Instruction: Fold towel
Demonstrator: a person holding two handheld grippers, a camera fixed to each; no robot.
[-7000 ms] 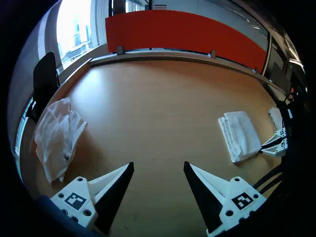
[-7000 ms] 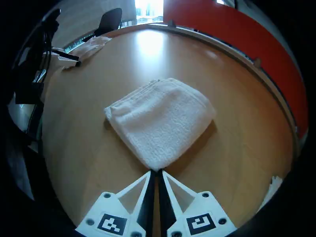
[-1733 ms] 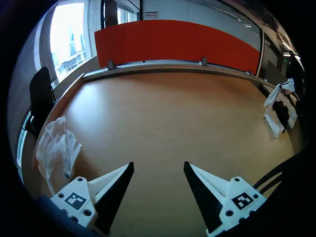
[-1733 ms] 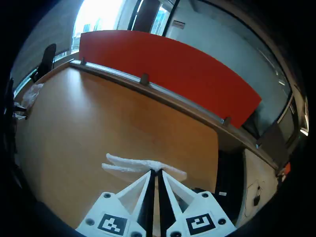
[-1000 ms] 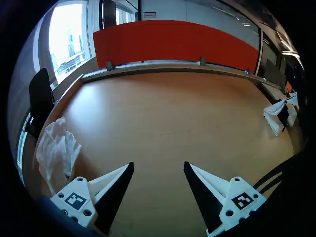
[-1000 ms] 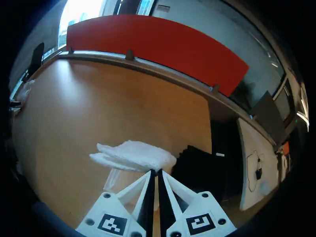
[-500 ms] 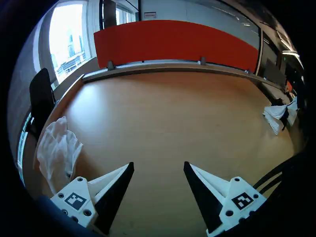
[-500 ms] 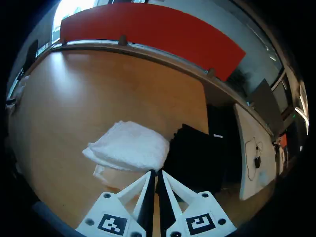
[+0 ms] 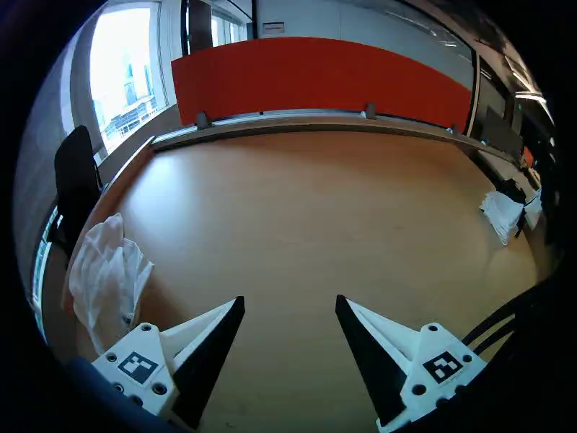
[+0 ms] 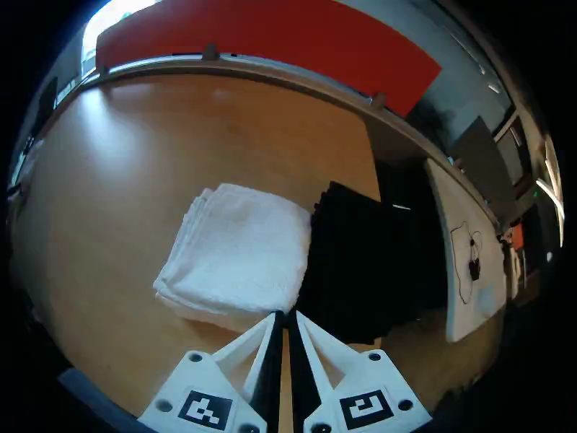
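the right gripper point(image 10: 286, 316) is holding its fingers drawn together with only a thin slit between them, and their tips are pinching the near edge of the folded towel point(image 10: 238, 249). the white towel is lying flat on the wooden surface point(image 10: 108, 180) as a neat square of several layers, close to the surface's right edge. a black textured object point(image 10: 360, 252) is sitting just beside the towel on its right side; what it is cannot be told. a red partition point(image 10: 274, 36) is running along the far edge of the surface.

the left gripper point(image 9: 288, 299) is hovering over the bare middle of the surface point(image 9: 303, 209) with its fingers spread wide apart and gripping nothing. in the left gripper view, the folded towel point(image 9: 501, 215) is showing small at the far right. a crumpled white cloth point(image 9: 108, 278) is lying at the near left, well apart from the towel, and a black chair point(image 9: 76, 180) is standing beyond the surface's left edge by a window.
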